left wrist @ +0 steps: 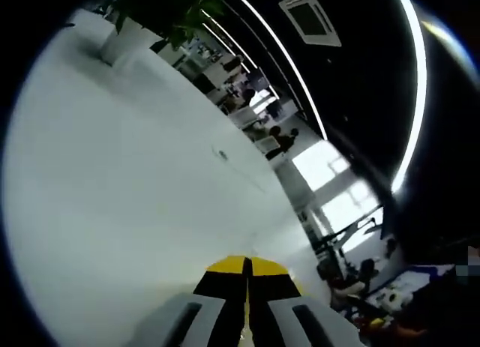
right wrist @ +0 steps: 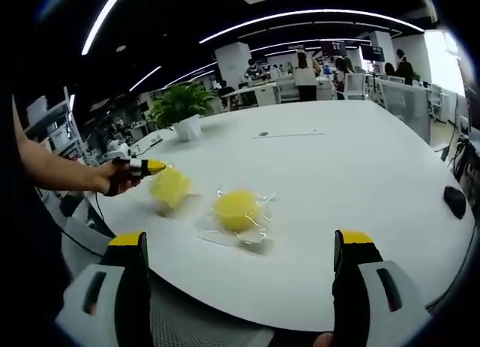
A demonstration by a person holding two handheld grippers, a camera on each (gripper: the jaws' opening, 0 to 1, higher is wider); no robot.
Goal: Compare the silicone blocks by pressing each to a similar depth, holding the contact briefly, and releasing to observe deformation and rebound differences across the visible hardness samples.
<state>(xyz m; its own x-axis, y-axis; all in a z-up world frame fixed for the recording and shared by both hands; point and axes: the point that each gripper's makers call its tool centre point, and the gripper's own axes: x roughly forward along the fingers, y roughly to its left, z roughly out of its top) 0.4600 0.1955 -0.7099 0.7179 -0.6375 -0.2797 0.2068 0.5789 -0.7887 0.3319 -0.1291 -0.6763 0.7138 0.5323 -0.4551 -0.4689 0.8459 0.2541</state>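
Observation:
Two yellow silicone blocks lie on the white table (right wrist: 352,167). In the right gripper view, one block (right wrist: 238,210) rests on a crinkled clear wrapper near the front edge, and the other block (right wrist: 170,186) lies to its left. My right gripper (right wrist: 241,237) stands wide open, just short of the wrapped block and holding nothing. A person's hand holds my left gripper (right wrist: 156,166), whose yellow tips sit at the upper edge of the left block. In the left gripper view the left gripper (left wrist: 246,269) is shut, its tips pressed together over bare table (left wrist: 135,197).
A potted plant (right wrist: 184,107) stands at the table's far left, also seen as the plant (left wrist: 142,21). A black mouse (right wrist: 454,201) lies near the right edge. The person's forearm (right wrist: 56,171) reaches in from the left. Desks and people fill the office behind.

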